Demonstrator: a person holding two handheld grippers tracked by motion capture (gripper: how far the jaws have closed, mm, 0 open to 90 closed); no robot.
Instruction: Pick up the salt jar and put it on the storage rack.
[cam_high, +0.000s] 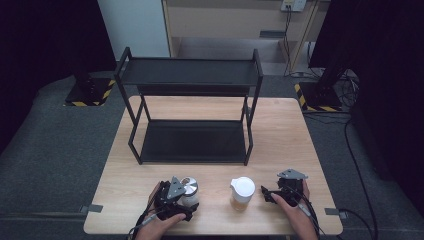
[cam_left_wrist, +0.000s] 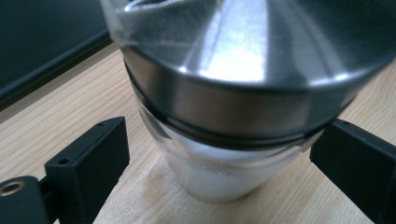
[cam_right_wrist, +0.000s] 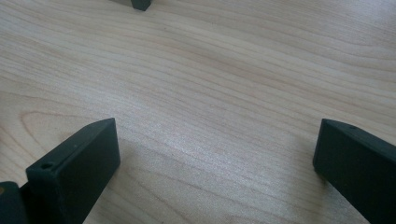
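While the right gripper (cam_high: 274, 194) idles open over bare table (cam_high: 300, 135), the left gripper (cam_left_wrist: 219, 154) brackets the jar (cam_left_wrist: 233, 93), jaws apart, so closing on it looks next.

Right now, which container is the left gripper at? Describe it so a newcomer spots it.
On the wooden table, in front of the black two-tier rack, two containers stand near the front edge. It's the left one, a clear jar between the left gripper jaws; its brushed-metal lid differs from the white-lidded pitcher beside it.
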